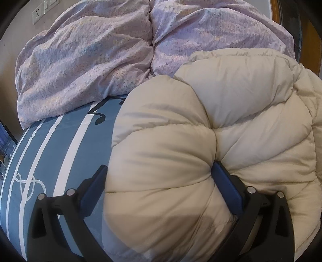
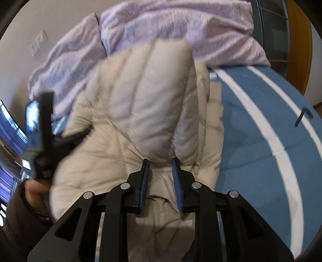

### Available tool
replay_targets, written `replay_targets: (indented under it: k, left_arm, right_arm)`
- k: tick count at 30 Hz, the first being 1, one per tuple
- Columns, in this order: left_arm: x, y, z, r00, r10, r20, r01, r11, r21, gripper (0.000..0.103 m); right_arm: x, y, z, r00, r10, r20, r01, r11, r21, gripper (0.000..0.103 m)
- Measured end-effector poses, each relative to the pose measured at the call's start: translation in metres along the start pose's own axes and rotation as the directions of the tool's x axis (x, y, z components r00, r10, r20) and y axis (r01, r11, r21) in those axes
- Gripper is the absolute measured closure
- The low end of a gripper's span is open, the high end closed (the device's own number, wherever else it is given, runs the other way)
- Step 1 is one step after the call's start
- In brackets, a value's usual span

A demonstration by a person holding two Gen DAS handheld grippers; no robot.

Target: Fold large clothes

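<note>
A cream quilted puffer jacket (image 1: 231,125) lies bunched on a blue bed sheet with white stripes (image 1: 60,145). My left gripper (image 1: 159,171) stands wide, its blue pads on either side of a thick puffy fold of the jacket, pressing into it. In the right wrist view the jacket (image 2: 112,149) has one part (image 2: 149,96) raised up, blurred. My right gripper (image 2: 160,163) is narrowed on the base of that raised part. The left gripper's body (image 2: 44,137) and a hand show at the left, blurred.
A crumpled lilac duvet (image 1: 90,60) lies across the far side of the bed, also in the right wrist view (image 2: 181,26). Wall sockets (image 1: 38,14) are on the beige wall. Bare striped sheet (image 2: 271,141) lies right of the jacket. A window is at far left.
</note>
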State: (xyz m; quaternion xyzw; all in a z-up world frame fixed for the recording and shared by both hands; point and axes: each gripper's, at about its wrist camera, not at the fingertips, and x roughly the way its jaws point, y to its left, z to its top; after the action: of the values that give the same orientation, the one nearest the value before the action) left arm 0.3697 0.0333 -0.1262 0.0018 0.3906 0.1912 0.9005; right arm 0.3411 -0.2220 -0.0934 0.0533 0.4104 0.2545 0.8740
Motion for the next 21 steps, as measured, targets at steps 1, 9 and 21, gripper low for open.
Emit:
replay_targets:
  k: [1,9,21]
  left_arm:
    - [0.0,0.001,0.0,1.0,-0.002,-0.001,0.002,1.0,-0.002,0.002]
    - [0.0,0.001,0.0,1.0,-0.001,0.0,0.001,1.0,-0.013,0.002]
    - [-0.001,0.009,-0.003,0.998,-0.07,0.002,0.07,0.996,-0.06,0.002]
  right_arm:
    - [-0.008,0.003,0.004,1.0,0.01,0.019,-0.01,1.0,-0.001,0.074]
    - [-0.016,0.038,0.051,0.992,0.1,0.08,-0.098,0.995,-0.025,0.073]
    - [0.058,0.007,0.078,0.987,-0.14,0.074,0.134,0.988,0.072,0.039]
